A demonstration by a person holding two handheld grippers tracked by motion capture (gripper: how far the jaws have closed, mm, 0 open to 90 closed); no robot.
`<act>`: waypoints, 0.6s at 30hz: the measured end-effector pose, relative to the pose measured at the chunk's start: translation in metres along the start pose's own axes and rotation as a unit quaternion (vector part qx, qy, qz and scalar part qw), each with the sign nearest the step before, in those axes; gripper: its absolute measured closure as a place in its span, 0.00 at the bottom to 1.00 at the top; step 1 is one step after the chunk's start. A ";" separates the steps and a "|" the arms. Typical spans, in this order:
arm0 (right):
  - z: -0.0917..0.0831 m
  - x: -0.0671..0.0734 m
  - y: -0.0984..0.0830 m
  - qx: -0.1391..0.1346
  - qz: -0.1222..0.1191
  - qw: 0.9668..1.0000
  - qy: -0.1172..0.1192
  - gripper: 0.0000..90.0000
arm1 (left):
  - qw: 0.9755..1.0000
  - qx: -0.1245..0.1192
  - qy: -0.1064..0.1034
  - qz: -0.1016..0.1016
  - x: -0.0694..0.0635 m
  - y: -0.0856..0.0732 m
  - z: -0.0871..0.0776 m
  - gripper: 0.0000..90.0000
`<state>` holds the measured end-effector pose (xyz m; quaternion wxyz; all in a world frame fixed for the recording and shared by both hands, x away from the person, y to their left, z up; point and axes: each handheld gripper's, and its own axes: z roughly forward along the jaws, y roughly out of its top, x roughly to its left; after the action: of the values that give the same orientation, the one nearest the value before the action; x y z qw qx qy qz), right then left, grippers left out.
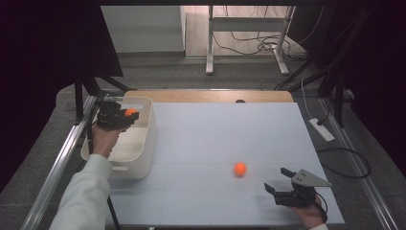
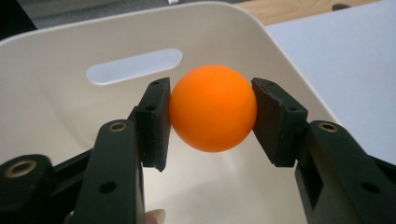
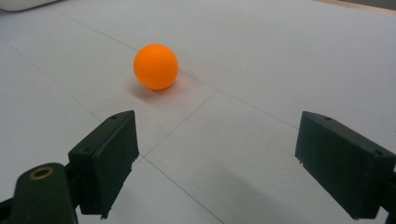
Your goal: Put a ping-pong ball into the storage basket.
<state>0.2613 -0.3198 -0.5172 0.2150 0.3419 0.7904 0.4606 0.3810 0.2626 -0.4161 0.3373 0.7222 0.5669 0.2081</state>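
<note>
My left gripper [image 1: 128,114] is shut on an orange ball [image 2: 213,108], held over the inside of a white bin [image 1: 146,139] at the table's left. Both pads [image 2: 157,122] press the ball's sides, and the bin's wall with its handle slot [image 2: 134,66] rises behind. A second orange ball [image 1: 240,168] lies loose on the white table top, right of the middle. My right gripper [image 1: 279,180] stands open near the front right edge, its jaws wide apart with nothing between them. The loose ball [image 3: 156,66] sits a short way ahead and to the left of its jaws.
The white mat [image 1: 215,139] has thin seam lines. A wooden strip [image 1: 206,96] runs along the far edge. Metal rails [image 1: 62,158] flank the table's left side, and a power strip [image 1: 321,129] lies on the floor at the right. The bin's floor [image 2: 224,186] is bare.
</note>
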 end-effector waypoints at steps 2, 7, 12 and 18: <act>0.000 0.000 0.000 0.000 -0.001 1.000 0.000 0.15 | 1.000 0.006 0.002 0.000 -0.001 0.000 0.003 0.56; 0.000 0.000 0.000 0.000 0.000 1.000 0.000 0.15 | 1.000 0.028 0.005 0.001 -0.002 0.000 0.008 0.56; 0.000 0.000 0.000 -0.001 -0.001 1.000 0.000 0.15 | 1.000 0.030 0.005 0.000 -0.002 0.000 0.008 0.56; 0.000 0.000 0.000 0.000 -0.001 1.000 0.000 0.15 | 1.000 0.026 0.004 0.000 -0.002 0.000 0.006 0.56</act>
<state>0.2611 -0.3196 -0.5174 0.2151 0.3412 0.7906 0.4608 0.3850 0.2592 -0.4202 0.3164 0.7300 0.5731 0.1964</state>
